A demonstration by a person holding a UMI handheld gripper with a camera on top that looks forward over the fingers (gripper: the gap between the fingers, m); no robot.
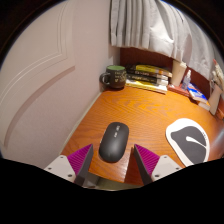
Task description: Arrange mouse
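While spread apart, tool [113, 163] hovers over worktop [140, 110], mouse [113, 141] lying untouched between fingers, mousepad [190, 139] beside.

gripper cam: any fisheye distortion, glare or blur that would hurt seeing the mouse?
Gripper view: strong fisheye, the desk edge and wall bow outward. The mouse is sharp and evenly lit, standing just ahead of the open gripper, with a soft highlight on top. Books and mug behind look small but legible.
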